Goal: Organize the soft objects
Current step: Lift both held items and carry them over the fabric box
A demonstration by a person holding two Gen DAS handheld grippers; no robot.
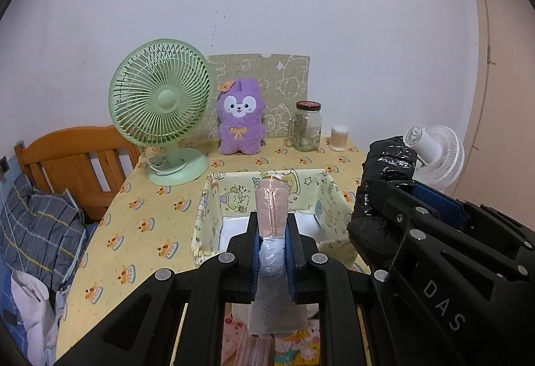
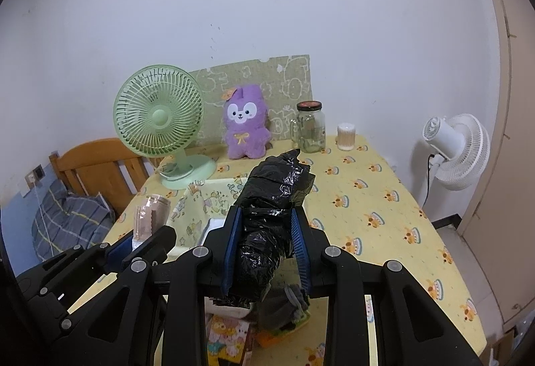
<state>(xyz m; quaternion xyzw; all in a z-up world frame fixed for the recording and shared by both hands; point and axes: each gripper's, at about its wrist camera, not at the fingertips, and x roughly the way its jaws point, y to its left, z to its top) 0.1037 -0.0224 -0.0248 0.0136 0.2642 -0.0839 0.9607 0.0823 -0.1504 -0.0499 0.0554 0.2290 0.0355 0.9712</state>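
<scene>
The left gripper is pinching a pink packet wrapped in clear plastic, pads pressing its middle, top end sticking up over the near wall of the fabric box. The right gripper is clamping a black plastic bundle around its lower half, and the crinkled upper end is poking out just right of the box.

Both are looking light and squashy. The packet is flattening between the pads and is probably slippery film, so a mid-body grip is the safer hold; an end grip would likely let it droop or slide. The bundle is bulkier and glossy, and its loose foil-like wrap may shift, so gripping around the thick middle seems right. Nothing here looks fragile.

The box is sitting open on a yellow tablecloth with a white bottom showing, seemingly nothing inside. Behind the box: a green fan to its left rear, a purple plush toy straight behind, a glass jar and a small swab tub to the right rear. A white fan is standing well right of the box, off the table. Below the grippers, in front of the box, more packets and a grey cloth are lying. The box walls are soft and could fold inward; the two grippers are close together and could bump over the opening.
</scene>
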